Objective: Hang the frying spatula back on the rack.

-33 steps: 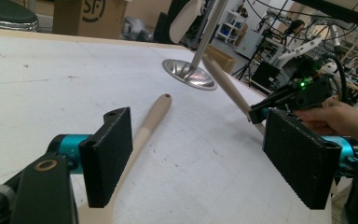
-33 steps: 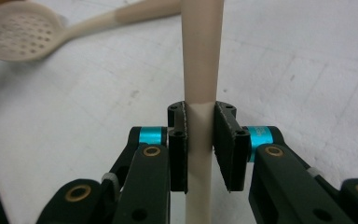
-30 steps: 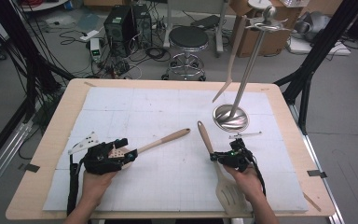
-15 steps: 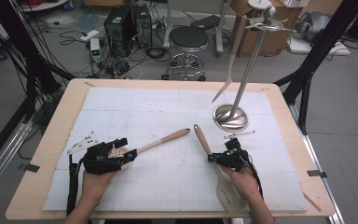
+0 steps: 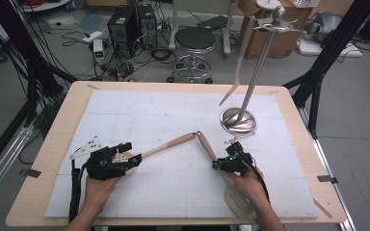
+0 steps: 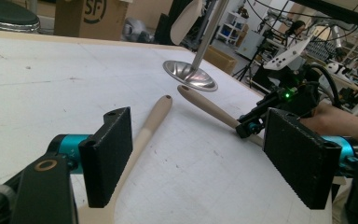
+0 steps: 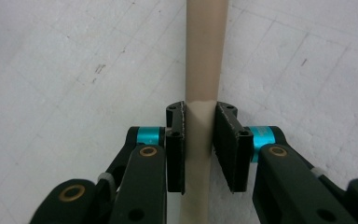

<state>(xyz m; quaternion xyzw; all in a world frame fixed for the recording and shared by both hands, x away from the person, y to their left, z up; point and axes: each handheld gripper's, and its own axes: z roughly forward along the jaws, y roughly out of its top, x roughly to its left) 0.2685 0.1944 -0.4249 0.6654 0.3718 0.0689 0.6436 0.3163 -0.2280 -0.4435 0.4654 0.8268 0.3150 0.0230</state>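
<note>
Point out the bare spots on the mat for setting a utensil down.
Free: the far left of the mat, beyond the left spatula, and the near middle between both hands. Crowded: around the stand base and the right spatula.

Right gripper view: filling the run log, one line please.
right gripper: clamps right utensil, jaws just easing open | left gripper: open, left utensil handle between jaws
</note>
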